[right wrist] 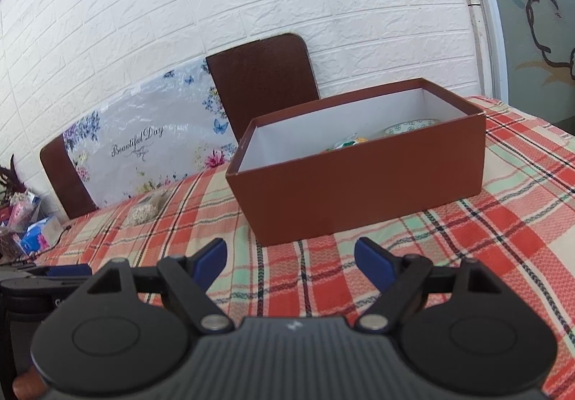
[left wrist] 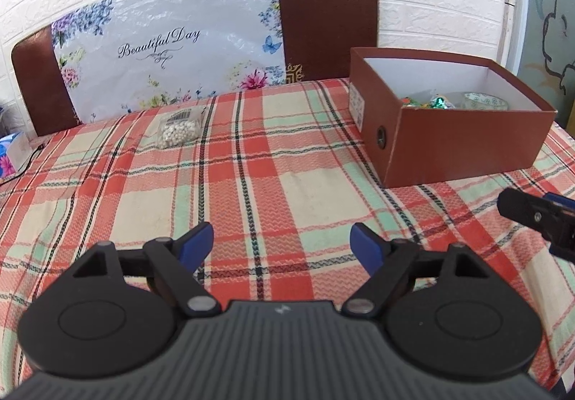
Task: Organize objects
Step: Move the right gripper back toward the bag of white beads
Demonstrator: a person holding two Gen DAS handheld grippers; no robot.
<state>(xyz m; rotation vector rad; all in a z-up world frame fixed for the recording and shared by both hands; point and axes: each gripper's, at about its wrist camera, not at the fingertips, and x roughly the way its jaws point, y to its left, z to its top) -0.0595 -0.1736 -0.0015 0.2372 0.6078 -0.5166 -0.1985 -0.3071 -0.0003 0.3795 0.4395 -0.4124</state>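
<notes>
A clear packet of small white beads [left wrist: 179, 128] lies on the plaid tablecloth, far ahead and left of my left gripper [left wrist: 282, 249], which is open and empty. It shows small in the right wrist view [right wrist: 145, 209]. A brown open box [left wrist: 449, 145] stands at the right; inside lie a tape roll [left wrist: 485, 101] and colourful wrapped items [left wrist: 427, 102]. My right gripper [right wrist: 291, 261] is open and empty, just in front of the box [right wrist: 359, 188]. The right gripper shows in the left wrist view [left wrist: 539, 220] at the right edge.
Two brown chair backs [left wrist: 327, 22] stand behind the table against the white brick wall, with a floral "Beautiful Day" plastic sheet [left wrist: 161, 47] over them. A blue tissue pack [left wrist: 10, 155] and a black cable [left wrist: 28, 162] lie at the table's left edge.
</notes>
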